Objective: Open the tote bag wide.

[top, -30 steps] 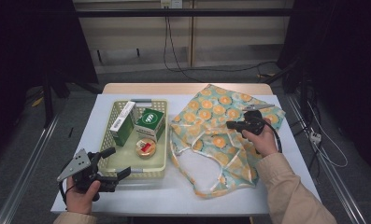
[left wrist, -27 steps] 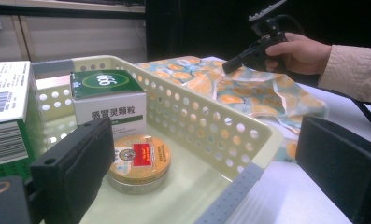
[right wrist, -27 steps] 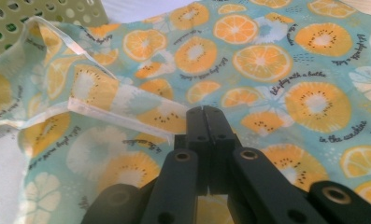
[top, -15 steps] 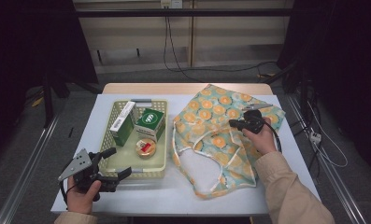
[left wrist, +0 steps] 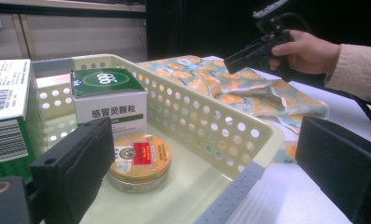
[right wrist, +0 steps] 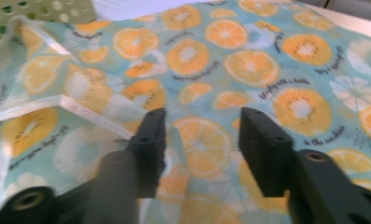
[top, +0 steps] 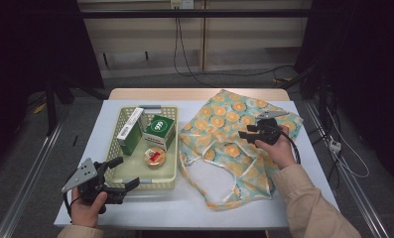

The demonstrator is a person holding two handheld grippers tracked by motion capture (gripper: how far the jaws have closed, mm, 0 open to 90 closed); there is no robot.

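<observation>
A pale table (top: 194,208) stands on a grey floor, with dark curtains at both sides and a light panelled wall with trailing cables behind.

Nearest, at the table's front left corner, the left gripper (top: 127,173) rests in the person's hand, its jaws spread wide with nothing between them; in the left gripper view they frame the near corner of the basket (left wrist: 230,135). The basket holds a round tin (top: 155,157), a green-topped box (top: 160,130) and a taller box (top: 131,130).

To the right lies the orange-print bag (top: 219,144), flat on the table, its mouth and handles toward the person. Above its far part the right gripper (top: 247,132) hovers, jaws partly apart and holding nothing; the right gripper view shows the cloth lying beneath the gap.

Those jaws have just been opening: a second ago they were closed on the bag's cloth, and the lifted fold has since dropped back. The left gripper has not shifted.
</observation>
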